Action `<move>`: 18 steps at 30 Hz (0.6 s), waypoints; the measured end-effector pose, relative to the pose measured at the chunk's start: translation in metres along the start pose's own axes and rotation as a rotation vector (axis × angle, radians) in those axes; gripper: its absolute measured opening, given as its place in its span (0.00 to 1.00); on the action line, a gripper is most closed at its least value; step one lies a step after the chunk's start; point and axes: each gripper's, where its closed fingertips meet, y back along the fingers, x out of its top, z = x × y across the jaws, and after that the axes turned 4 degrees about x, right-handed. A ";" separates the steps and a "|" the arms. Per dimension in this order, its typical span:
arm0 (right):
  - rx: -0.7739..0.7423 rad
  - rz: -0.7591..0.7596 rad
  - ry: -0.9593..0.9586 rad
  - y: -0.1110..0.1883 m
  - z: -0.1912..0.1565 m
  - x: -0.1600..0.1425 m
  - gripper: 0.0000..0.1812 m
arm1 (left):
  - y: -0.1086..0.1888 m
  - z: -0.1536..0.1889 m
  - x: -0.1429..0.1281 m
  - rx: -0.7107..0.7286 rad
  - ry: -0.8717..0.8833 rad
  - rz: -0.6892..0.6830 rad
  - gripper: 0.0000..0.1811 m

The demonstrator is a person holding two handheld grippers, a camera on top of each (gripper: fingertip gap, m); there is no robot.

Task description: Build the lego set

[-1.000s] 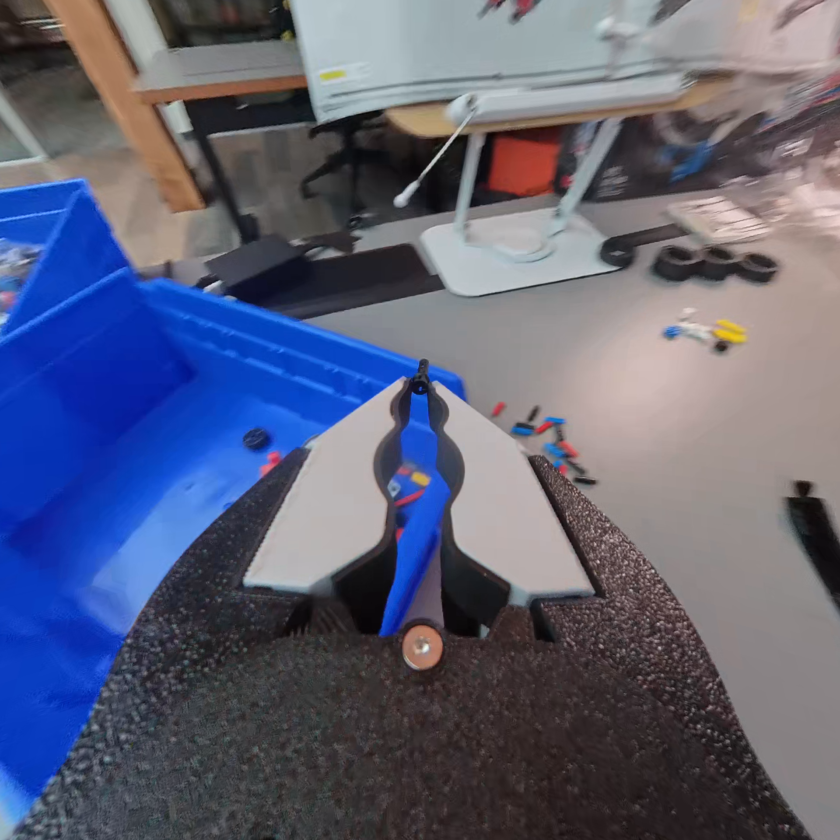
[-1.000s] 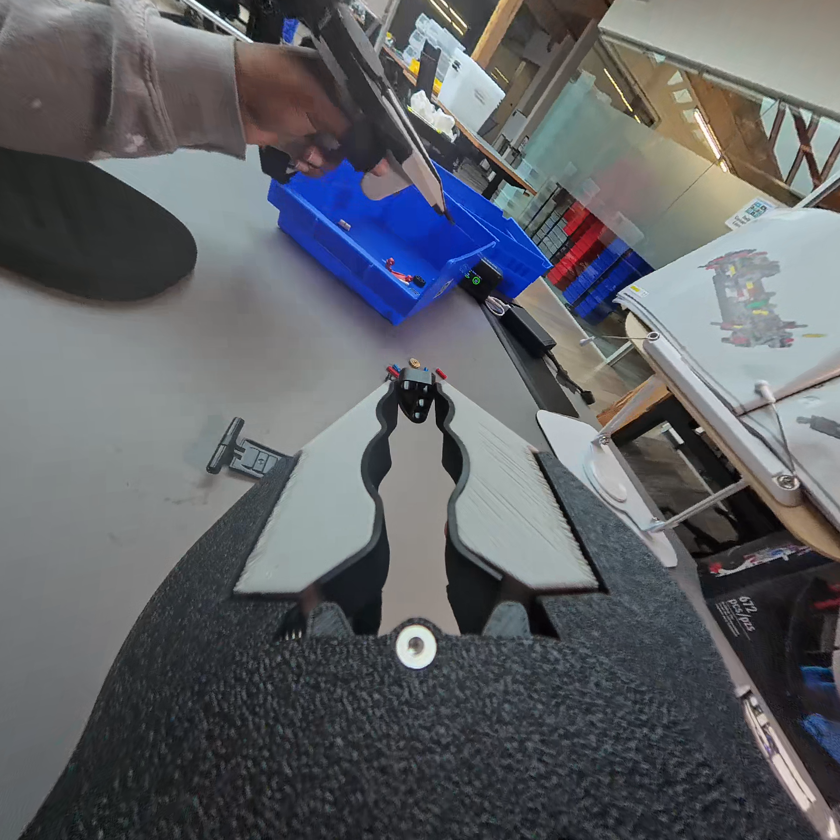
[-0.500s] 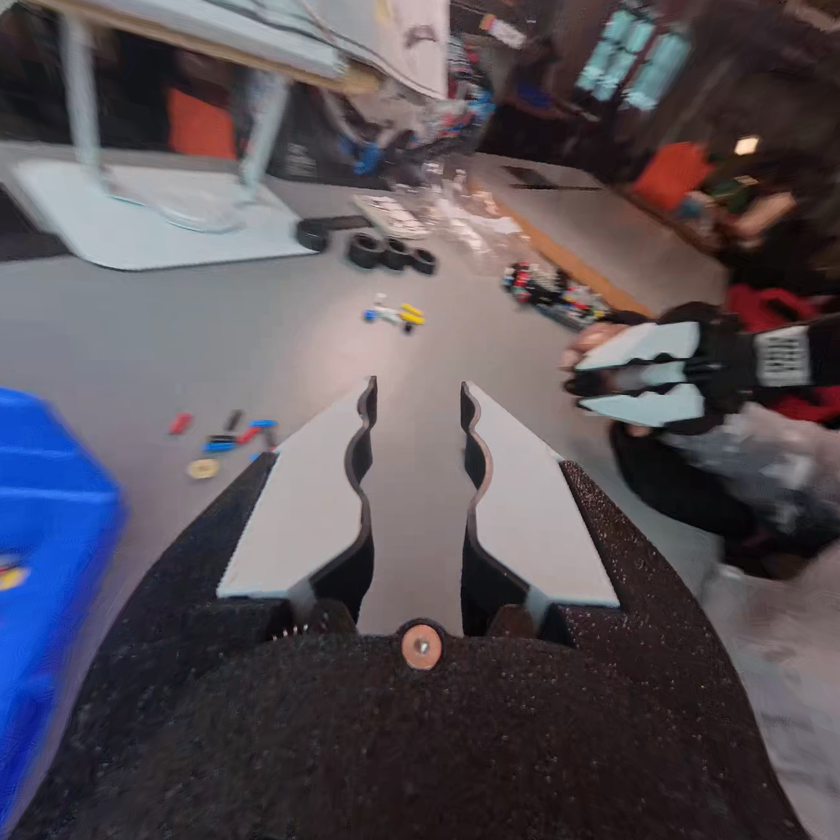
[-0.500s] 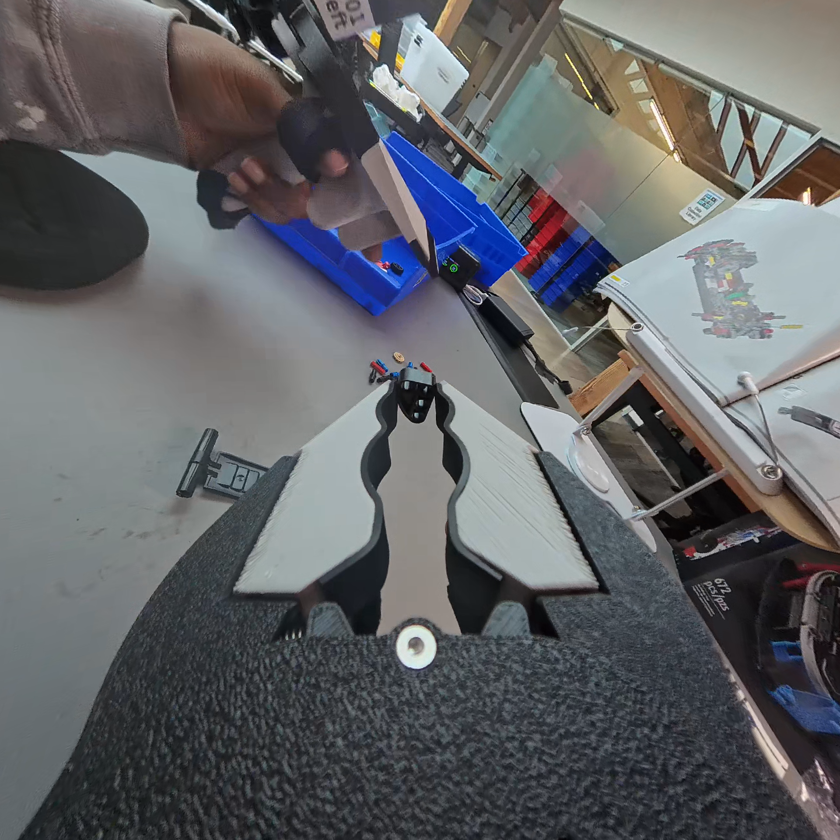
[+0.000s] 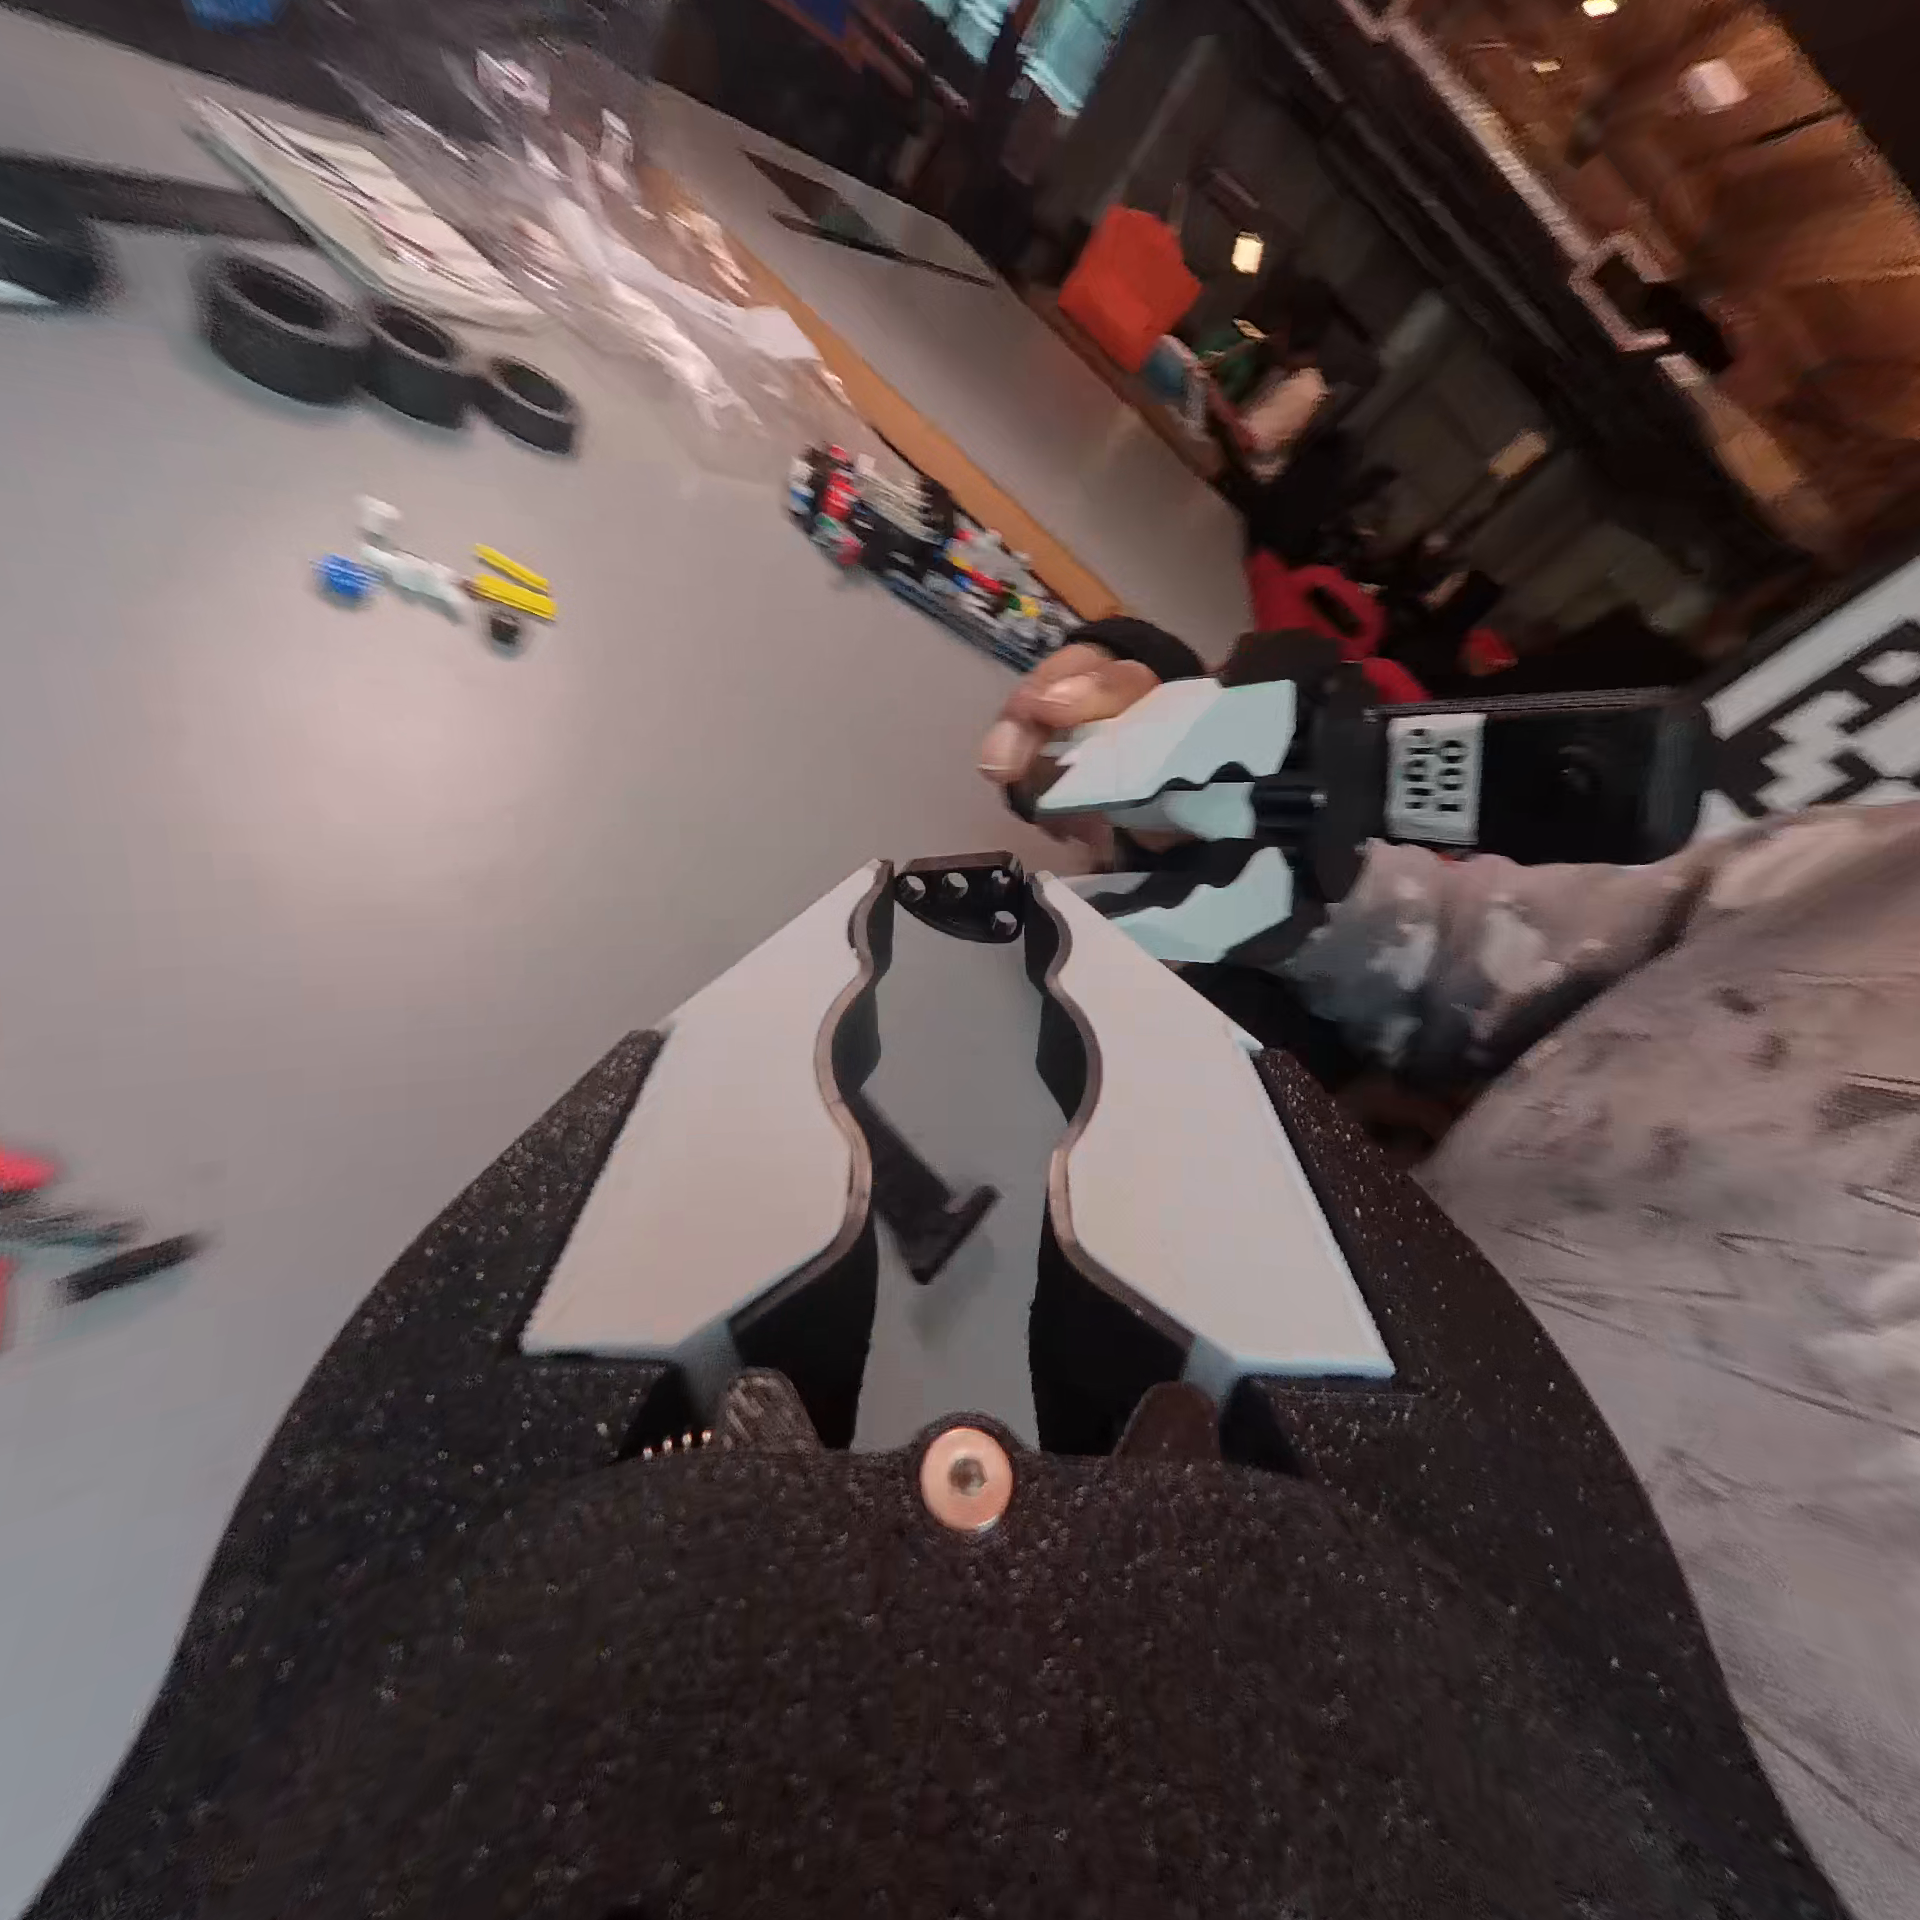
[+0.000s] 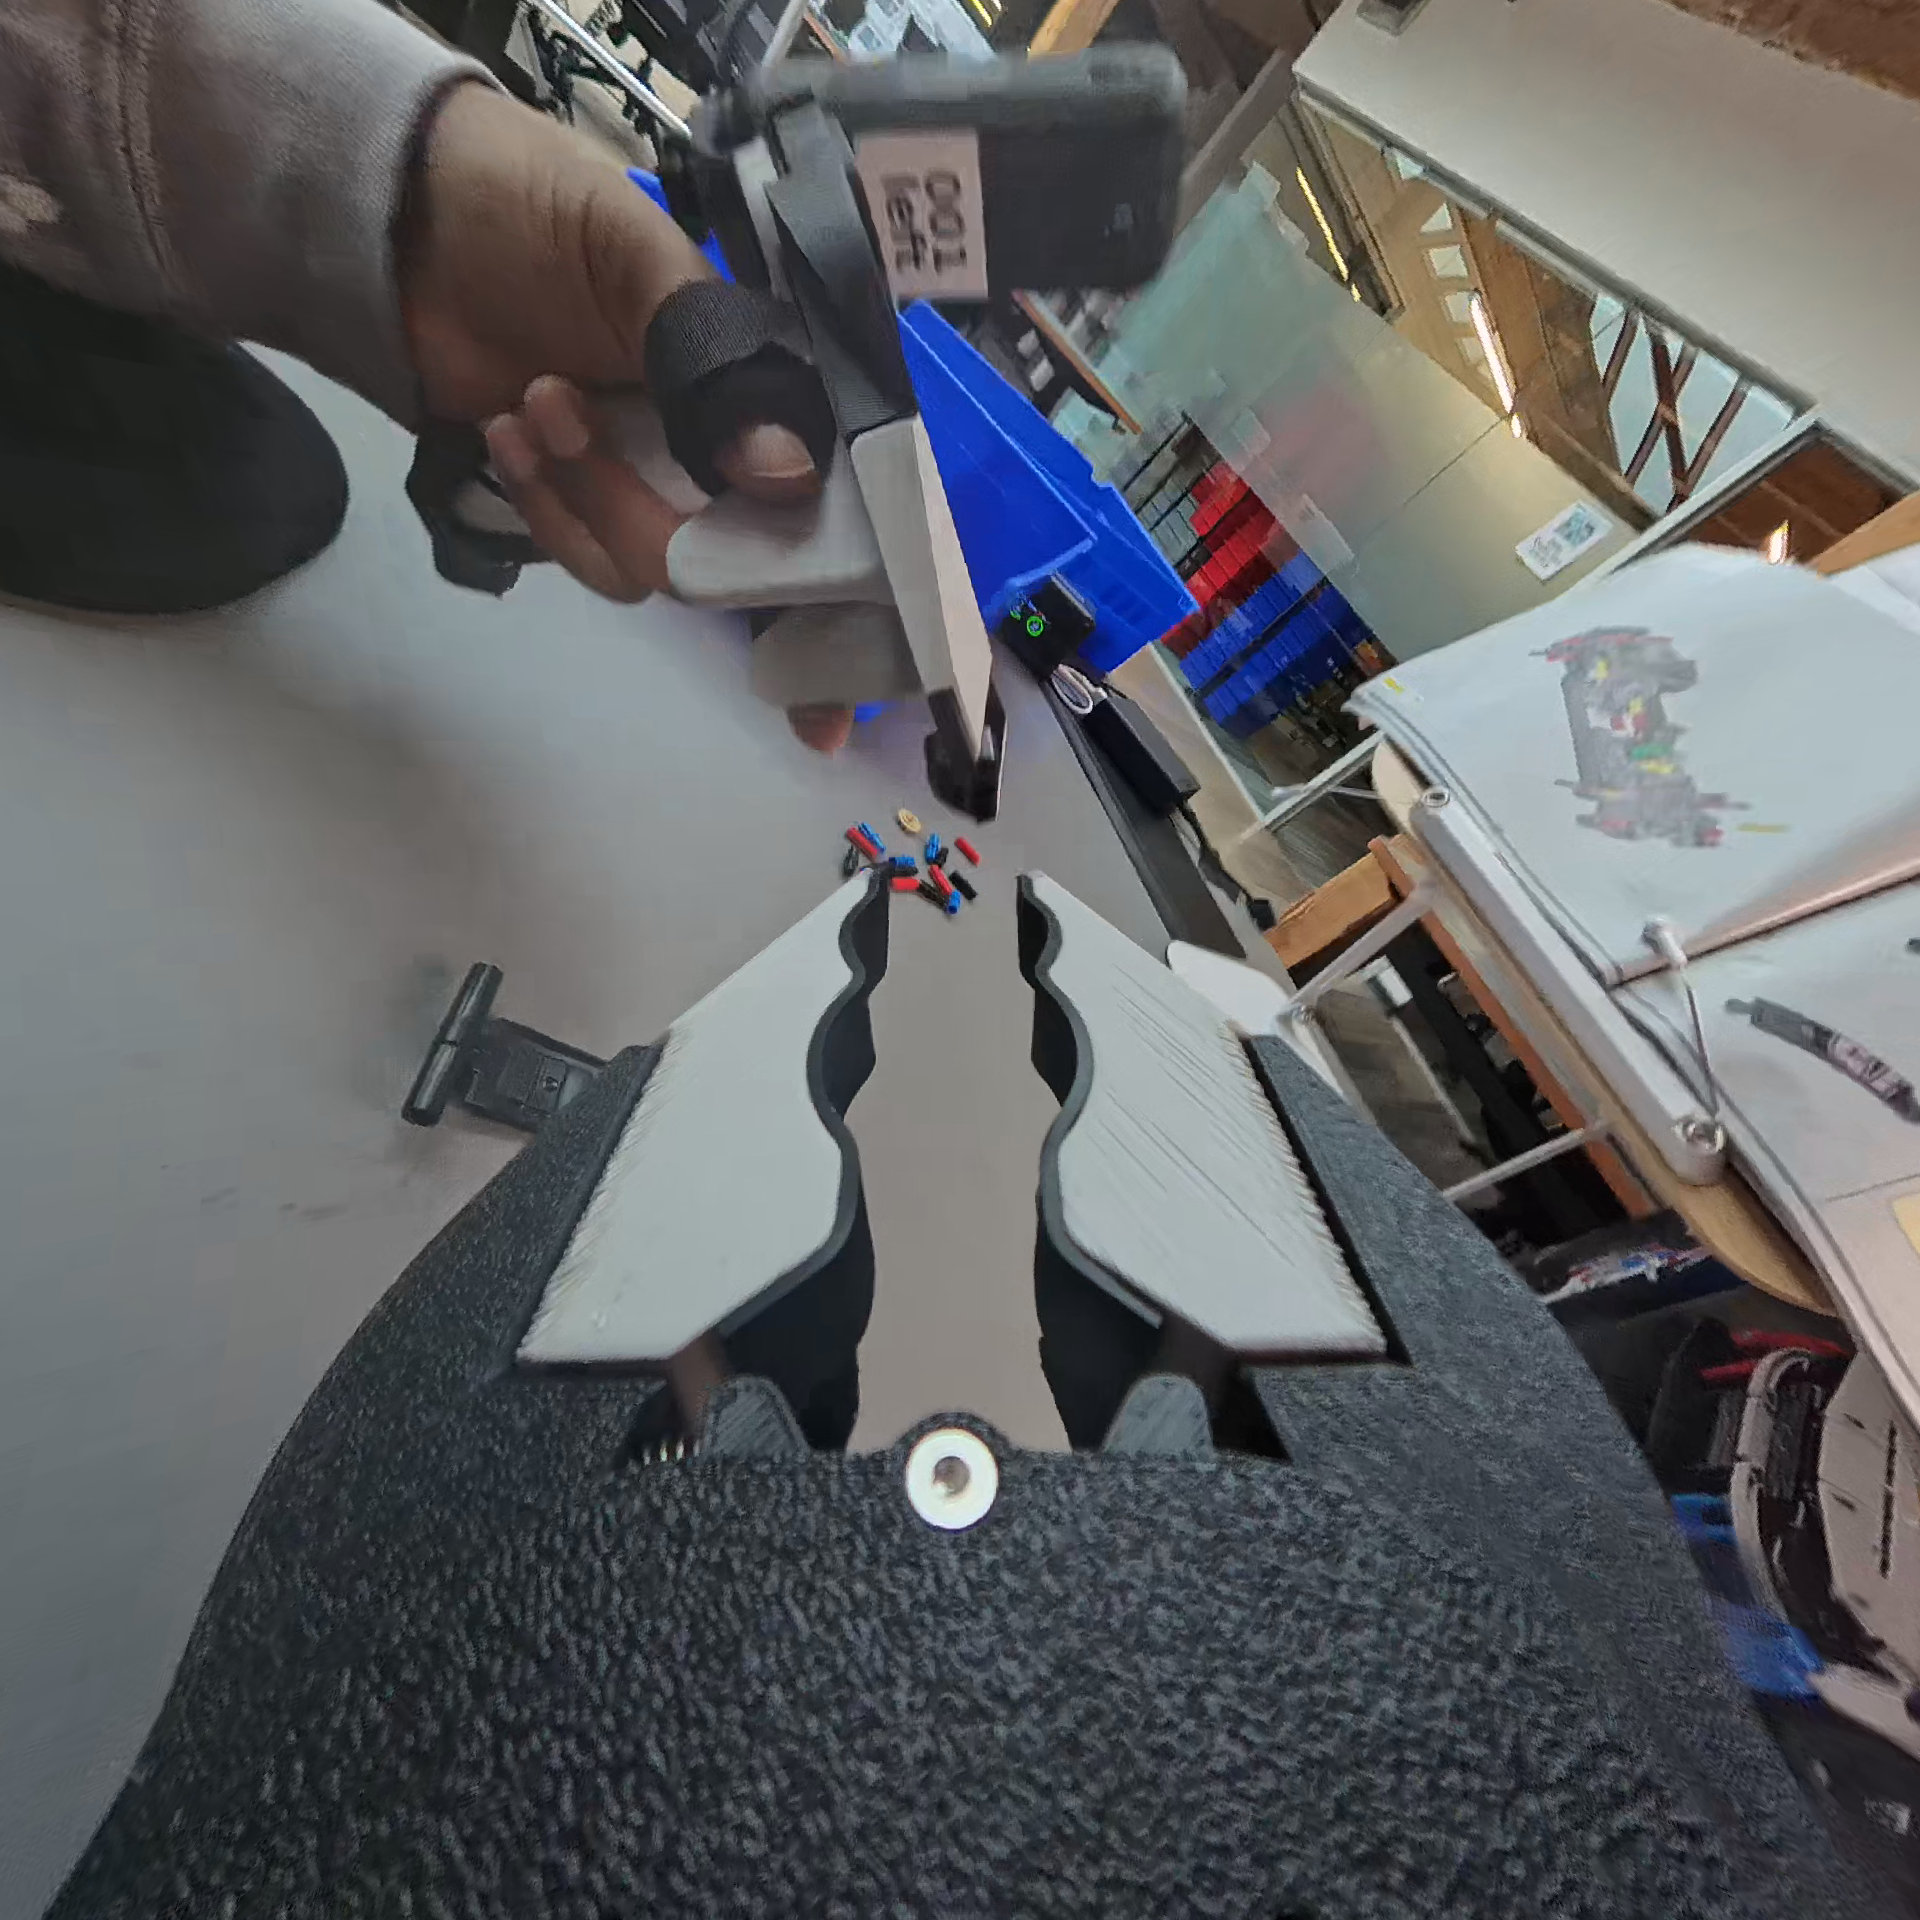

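Mid-build on the grey worktop (image 5: 312,883): the left tongs (image 5: 958,883) were clamped on a small black holed lego piece (image 5: 961,909) at their tips, held just beside the right tongs (image 5: 1039,852). The right tongs' own view showed them released, w/ nothing between the fingers, and the left tongs w/ the black piece hanging above a scatter of red, blue & black pins (image 6: 914,868).

Progress looked early. Most parts lay loose: four black tyres (image 5: 416,358) in a row, a small white, blue & yellow sub-assembly (image 5: 436,571) well apart from them, a black T-ended part (image 6: 488,1060) flat on the worktop, and a bigger multicolour assembly (image 5: 925,551) near the far edge. The blue bin (image 6: 1018,509) sat beyond the pins; the instruction booklet (image 6: 1662,748) stood open on a stand. Judged from this: sub-assemblies begun, wheels unmounted, most joining left to do.
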 end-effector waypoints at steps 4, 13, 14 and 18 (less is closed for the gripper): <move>0.086 -0.166 -0.231 0.009 0.009 -0.045 0.13 | 0.092 -0.108 0.042 0.761 -0.269 0.066 0.13; 0.257 -0.406 -0.730 -0.004 -0.015 -0.101 0.14 | 0.186 -0.191 0.019 1.261 -0.219 -0.103 0.16; 0.279 -0.410 -0.744 -0.007 -0.017 -0.099 0.15 | 0.185 -0.190 0.020 1.258 -0.221 -0.092 0.19; 0.350 -0.480 -0.773 -0.019 -0.029 -0.104 0.18 | 0.169 -0.170 0.039 1.188 -0.304 0.003 0.24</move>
